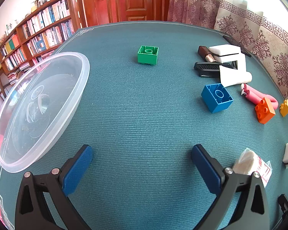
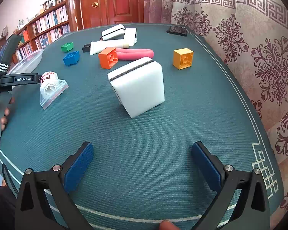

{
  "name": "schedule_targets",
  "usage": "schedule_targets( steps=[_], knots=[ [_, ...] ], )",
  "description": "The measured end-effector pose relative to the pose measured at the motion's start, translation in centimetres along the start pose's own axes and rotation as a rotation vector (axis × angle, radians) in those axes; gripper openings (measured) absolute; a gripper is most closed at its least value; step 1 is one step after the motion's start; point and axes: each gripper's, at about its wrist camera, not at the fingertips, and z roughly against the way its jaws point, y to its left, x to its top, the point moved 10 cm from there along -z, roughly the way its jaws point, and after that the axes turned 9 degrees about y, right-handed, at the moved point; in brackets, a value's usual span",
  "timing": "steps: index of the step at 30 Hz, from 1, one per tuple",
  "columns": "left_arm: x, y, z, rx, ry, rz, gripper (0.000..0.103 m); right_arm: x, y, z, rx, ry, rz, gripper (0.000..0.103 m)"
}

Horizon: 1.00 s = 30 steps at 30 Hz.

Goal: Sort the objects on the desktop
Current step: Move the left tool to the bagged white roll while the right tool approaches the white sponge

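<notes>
Holding both grippers, left (image 1: pixel 142 164) and right (image 2: pixel 142 163), wide open and empty, I see the white foam sponge block (image 2: pixel 138 88) mid-frame with bare teal mat (image 2: pixel 144 143) before it.

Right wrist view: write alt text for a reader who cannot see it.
The open right gripper hovers empty over a teal table mat, facing a white sponge block with a dark stripe. Beyond lie orange, yellow, blue and green toy bricks, and a small plastic bag at left.

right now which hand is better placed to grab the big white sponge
Right. The white sponge sits straight ahead of the open right tool with bare mat between. From the left tool, also open, it shows only at the far right edge.
</notes>
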Motion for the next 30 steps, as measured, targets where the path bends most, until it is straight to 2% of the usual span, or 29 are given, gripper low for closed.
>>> schedule_targets(
  steps=[6,10,14,21,30],
  knots=[
    [-0.8,0.5,1.0,-0.008,-0.007,0.051,0.103,0.0,0.0,0.0,0.005,-0.006,0.017,0.103],
    [-1.1,1.5,3.5,0.019,-0.093,0.093,0.103,-0.1,0.1,0.0,0.003,-0.012,0.022,0.103],
    [-1.3,1.3,5.3,0.075,-0.142,0.062,0.103,-0.1,0.2,0.0,0.002,-0.011,0.024,0.103],
    [-1.6,-1.0,7.3,0.058,-0.178,0.009,0.103,-0.1,0.2,0.2,0.011,-0.013,0.021,0.103],
    [-2.4,-4.3,7.9,0.047,-0.159,-0.070,0.103,0.9,0.2,1.1,0.048,-0.035,0.004,0.103]
  ],
)
